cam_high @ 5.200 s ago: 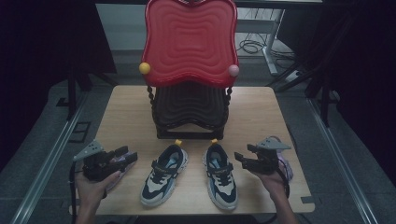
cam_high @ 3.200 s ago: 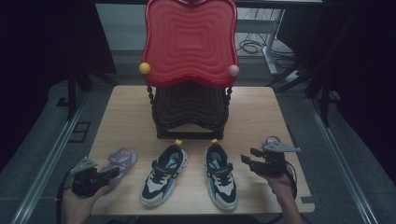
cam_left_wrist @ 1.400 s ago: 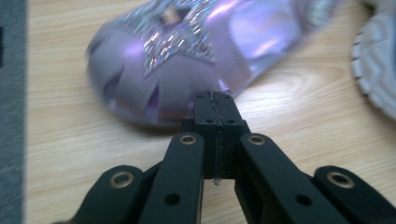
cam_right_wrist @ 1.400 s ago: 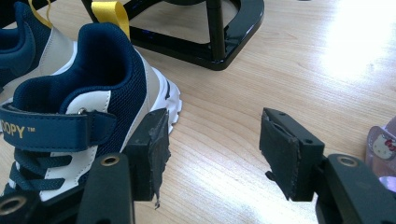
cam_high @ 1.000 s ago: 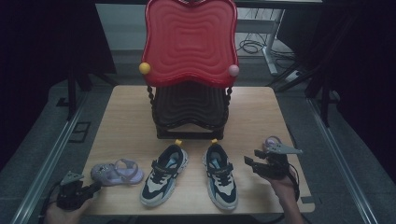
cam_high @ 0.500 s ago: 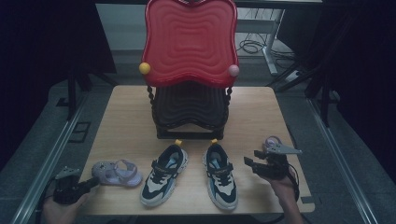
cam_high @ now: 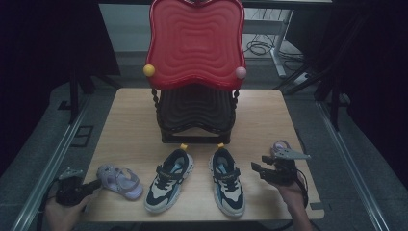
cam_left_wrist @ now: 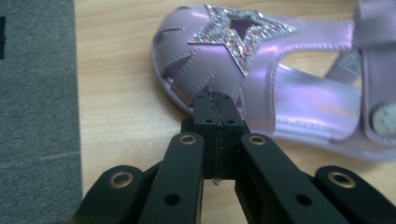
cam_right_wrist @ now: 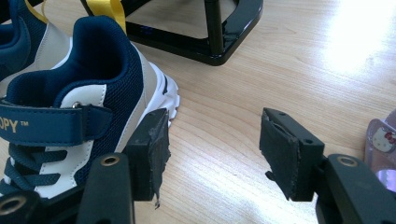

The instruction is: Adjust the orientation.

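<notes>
Lilac sandal [cam_left_wrist: 280, 88] is set down on the bench [cam_high: 134, 120] beside the sneakers [cam_high: 169, 180], seemingly to line shoes up. Left claw [cam_left_wrist: 218, 109] is closed empty at its toe; right claw [cam_right_wrist: 212, 149] is held apart, empty.

We are looking down on a wooden surface [cam_high: 269, 110]. At its far middle a red chair [cam_high: 195, 43] is standing on a dark base. Two navy and white sneakers, the left sneaker [cam_high: 169, 180] and the right sneaker [cam_high: 228, 181], are lying side by side in front of it, toes towards us. A purple sandal [cam_high: 119, 180] is lying to their left, near the edge. We are holding the left hand-held gripper [cam_high: 91, 186] with its tips at the sandal's end, and the right hand-held gripper [cam_high: 256, 168] just beside the right sneaker, jaws apart.
</notes>
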The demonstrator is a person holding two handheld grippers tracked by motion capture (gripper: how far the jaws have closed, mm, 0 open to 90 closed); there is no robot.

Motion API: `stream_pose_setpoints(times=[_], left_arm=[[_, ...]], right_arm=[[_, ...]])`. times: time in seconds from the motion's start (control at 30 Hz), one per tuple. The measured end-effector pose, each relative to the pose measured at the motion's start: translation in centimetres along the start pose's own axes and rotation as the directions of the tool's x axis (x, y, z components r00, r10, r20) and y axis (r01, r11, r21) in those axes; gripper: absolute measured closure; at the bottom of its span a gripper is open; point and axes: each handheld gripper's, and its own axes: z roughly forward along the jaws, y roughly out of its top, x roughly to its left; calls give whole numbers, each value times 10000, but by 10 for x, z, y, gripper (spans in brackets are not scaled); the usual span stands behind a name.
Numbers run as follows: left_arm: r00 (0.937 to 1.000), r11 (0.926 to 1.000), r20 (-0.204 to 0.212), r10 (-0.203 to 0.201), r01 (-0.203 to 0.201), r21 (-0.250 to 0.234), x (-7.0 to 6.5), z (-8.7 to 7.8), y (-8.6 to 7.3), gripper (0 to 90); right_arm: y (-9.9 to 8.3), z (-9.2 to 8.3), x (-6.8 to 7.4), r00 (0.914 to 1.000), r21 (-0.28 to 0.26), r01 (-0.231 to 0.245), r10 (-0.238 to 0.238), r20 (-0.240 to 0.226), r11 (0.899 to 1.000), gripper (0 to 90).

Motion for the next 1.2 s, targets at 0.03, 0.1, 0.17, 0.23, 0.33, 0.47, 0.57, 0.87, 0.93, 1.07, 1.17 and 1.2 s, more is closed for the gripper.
stream_pose_setpoints(times=[0.03, 0.1, 0.17, 0.23, 0.33, 0.47, 0.57, 0.87, 0.93, 1.07, 1.17, 1.2], left_arm=[[10000, 10000, 65, 29, -29, -1, 1, 0, 2, 900], [9999, 10000, 127, -8, 8, 1, 3, 1, 6, 900], [9999, 10000, 108, 7, -8, 48, 5, 3, 9, 900], [10000, 9999, 98, 11, -12, 143, 7, 6, 11, 900], [9998, 9999, 184, 18, -20, 143, 8, 12, 15, 900], [9993, 9993, 288, 237, -245, 276, 8, 16, 26, 900], [9989, 9985, 342, 329, -344, 432, 9, 18, 30, 900], [9945, 9940, 749, 731, -788, 760, 14, 30, 47, 900], [9932, 9930, 866, 778, -849, 818, 15, 33, 50, 900], [9894, 9902, 1107, 935, -1040, 931, 14, 39, 58, 900], [9878, 9890, 1240, 940, -1070, 1022, 15, 43, 63, 899], [9877, 9888, 1242, 945, -1076, 1035, 15, 43, 64, 896]], right_arm=[[0, 0, 0, 10000, 0, 1, -1, 1, 10000, 433], [0, 1, 0, 10000, 24, 2, -2, 21, 10000, 433], [0, 1, 0, 10000, 40, -10, 10, 18, 10000, 433], [-1, 1, -1, 10000, 69, -11, 11, 20, 10000, 432], [-1, 2, -1, 10000, 84, -16, 16, 26, 10000, 432], [-1, 2, -1, 10000, 87, 5, -5, 24, 10000, 433], [-1, 2, -1, 10000, 92, 8, -8, 21, 10000, 433], [-2, 3, 0, 10000, 177, 34, -34, 24, 9998, 432], [-2, 4, 0, 10000, 188, 40, -40, 29, 9998, 432], [-2, 4, -1, 10000, 195, 23, -24, 40, 9998, 432], [-1, 6, -3, 10000, 227, -54, 53, 12, 9997, 432], [-1, 7, -3, 10000, 249, -67, 67, 25, 9997, 432]])
